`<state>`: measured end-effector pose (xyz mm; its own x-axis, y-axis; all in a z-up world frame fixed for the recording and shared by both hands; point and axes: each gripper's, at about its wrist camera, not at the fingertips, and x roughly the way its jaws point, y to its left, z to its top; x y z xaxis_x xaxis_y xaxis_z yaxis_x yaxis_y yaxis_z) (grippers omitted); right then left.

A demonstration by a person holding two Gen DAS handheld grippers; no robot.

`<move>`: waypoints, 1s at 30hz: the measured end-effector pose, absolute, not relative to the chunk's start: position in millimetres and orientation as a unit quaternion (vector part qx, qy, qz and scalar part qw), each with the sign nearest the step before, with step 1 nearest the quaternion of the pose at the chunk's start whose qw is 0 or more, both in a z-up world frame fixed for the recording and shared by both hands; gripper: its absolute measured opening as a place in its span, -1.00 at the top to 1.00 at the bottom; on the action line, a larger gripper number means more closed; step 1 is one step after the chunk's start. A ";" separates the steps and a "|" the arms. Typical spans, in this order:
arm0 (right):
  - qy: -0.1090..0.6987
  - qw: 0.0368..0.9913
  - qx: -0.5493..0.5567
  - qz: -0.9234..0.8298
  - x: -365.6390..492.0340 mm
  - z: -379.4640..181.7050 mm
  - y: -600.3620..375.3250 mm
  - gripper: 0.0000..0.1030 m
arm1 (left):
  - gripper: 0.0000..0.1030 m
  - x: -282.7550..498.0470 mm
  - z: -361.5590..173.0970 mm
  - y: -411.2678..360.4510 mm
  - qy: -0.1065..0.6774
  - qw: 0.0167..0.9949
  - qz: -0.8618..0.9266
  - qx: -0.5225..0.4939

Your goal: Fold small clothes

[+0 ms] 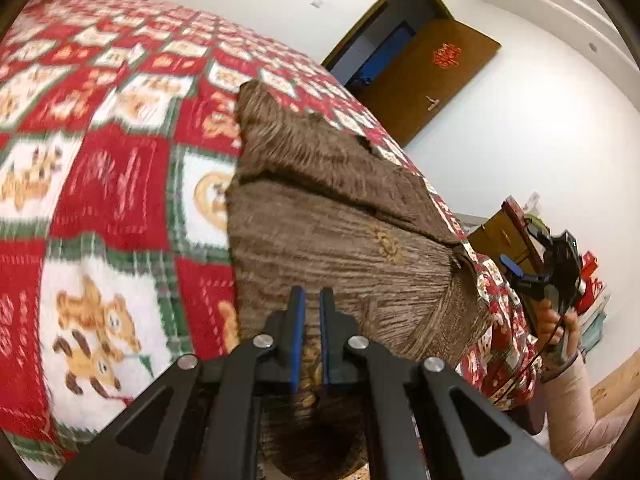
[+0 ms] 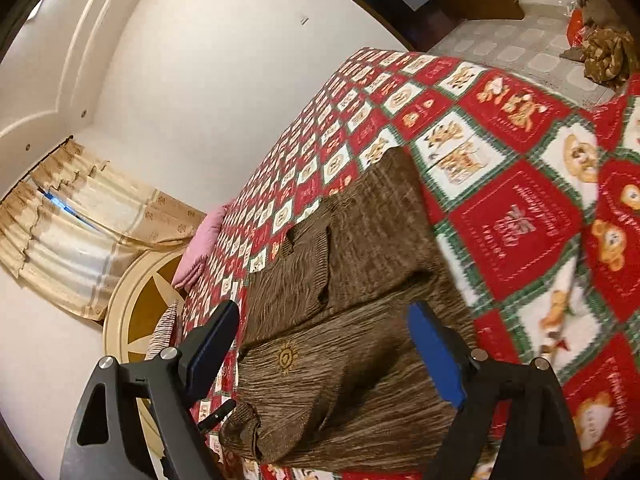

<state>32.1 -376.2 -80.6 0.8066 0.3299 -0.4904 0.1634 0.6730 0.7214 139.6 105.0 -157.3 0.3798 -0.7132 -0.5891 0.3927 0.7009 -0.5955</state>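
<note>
A brown knitted sweater [image 1: 320, 216] with a small gold emblem lies partly folded on the red, white and green bear-patterned blanket [image 1: 112, 184]. My left gripper [image 1: 311, 300] is shut on the sweater's near edge, fabric pinched between its blue pads. My right gripper [image 2: 320, 320] is open and empty, hovering above the sweater [image 2: 360, 320], jaws wide apart. The right gripper also shows in the left wrist view [image 1: 532, 276], held in a hand off the bed's right edge.
The blanket [image 2: 520, 208] covers the bed. A pink pillow [image 2: 204, 240] lies at the bed's head. A brown door [image 1: 432, 76] stands open in the white wall. A heap of brown cloth [image 2: 604, 52] lies on the tiled floor. Curtains [image 2: 80, 224] hang by the window.
</note>
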 end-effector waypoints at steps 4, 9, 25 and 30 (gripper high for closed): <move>0.345 0.901 0.263 0.011 32.9 -80.3 -354.1 -0.49 | 0.89 131.3 -159.8 97.6 0.444 0.806 -0.356 -0.163; 0.389 0.918 0.080 -0.008 45.0 -95.1 -309.7 -0.45 | 0.57 120.7 -139.4 90.9 0.426 0.811 -0.384 -0.114; 0.367 0.927 0.073 -0.037 17.5 -90.0 -313.2 -0.45 | -0.16 128.2 -145.8 43.1 0.451 0.789 -0.415 0.034; 0.377 0.924 0.050 -0.039 15.4 -93.4 -314.7 -0.34 | 0.87 123.4 -145.3 41.0 0.448 0.788 -0.418 0.046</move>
<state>15.4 -314.7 -93.4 0.7131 -0.0334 -0.7003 0.1094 0.9919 0.0641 123.4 41.0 -145.3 0.2476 -0.6186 -0.7457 0.7012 0.6456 -0.3027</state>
